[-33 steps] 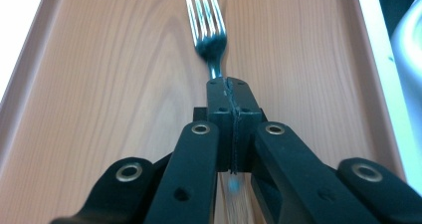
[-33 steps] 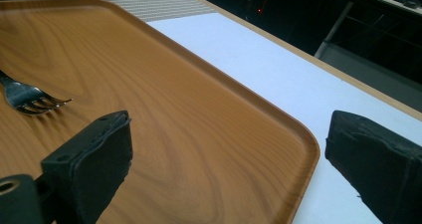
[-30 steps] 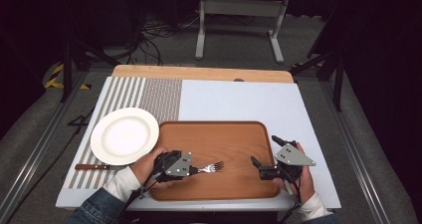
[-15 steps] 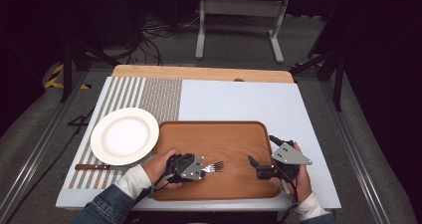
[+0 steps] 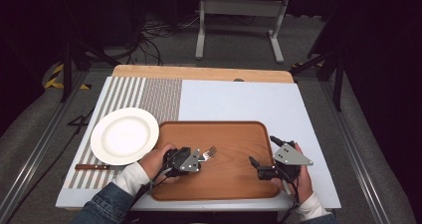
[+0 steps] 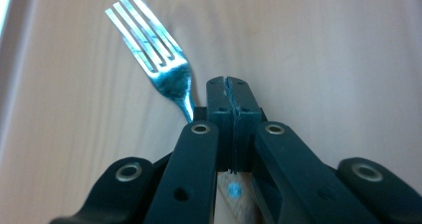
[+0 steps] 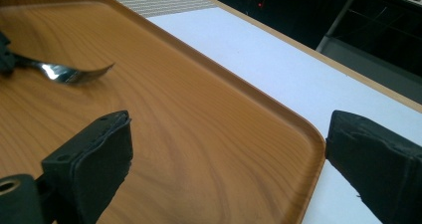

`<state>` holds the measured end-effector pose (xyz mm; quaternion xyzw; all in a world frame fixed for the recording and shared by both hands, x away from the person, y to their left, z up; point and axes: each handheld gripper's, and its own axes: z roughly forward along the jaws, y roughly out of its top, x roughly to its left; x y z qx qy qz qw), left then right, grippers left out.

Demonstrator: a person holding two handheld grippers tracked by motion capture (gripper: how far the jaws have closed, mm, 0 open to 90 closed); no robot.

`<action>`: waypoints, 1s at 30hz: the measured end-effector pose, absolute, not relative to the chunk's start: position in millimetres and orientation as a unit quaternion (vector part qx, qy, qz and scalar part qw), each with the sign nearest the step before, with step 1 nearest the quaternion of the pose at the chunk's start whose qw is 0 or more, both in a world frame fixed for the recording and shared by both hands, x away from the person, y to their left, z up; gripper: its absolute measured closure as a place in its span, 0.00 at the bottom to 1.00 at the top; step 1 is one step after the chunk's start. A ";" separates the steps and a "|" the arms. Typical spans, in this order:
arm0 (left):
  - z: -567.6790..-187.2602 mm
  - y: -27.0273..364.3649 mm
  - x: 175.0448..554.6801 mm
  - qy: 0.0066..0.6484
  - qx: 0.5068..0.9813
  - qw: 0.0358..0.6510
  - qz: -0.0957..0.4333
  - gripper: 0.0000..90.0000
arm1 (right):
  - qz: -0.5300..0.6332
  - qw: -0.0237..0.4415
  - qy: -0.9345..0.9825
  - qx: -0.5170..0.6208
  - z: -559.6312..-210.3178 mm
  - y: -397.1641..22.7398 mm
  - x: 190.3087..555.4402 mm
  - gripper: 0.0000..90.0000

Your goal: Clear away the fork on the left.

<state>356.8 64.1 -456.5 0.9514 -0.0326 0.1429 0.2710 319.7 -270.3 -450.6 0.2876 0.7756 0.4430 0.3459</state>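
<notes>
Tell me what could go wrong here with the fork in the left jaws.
The left gripper is shut on the fork at its neck, off to one side of the pads, so the fork could swivel or slip out when lifted. The tines point away over the tray, with the plate close by; a swing that way might knock it.
</notes>
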 end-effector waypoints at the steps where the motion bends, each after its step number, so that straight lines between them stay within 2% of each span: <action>1: -457.0 65.6 357.4 -0.025 0.951 0.274 0.143 1.00 | 0.443 0.346 0.776 0.287 -450.6 -270.2 319.5 0.06; 7: -455.4 78.8 362.1 0.004 0.954 0.260 0.149 1.00 | 0.444 0.345 0.776 0.285 -450.8 -271.5 318.7 0.06; 30: -458.8 134.8 360.2 0.090 0.947 0.269 0.149 0.99 | 0.446 0.346 0.775 0.284 -450.5 -274.2 317.3 0.06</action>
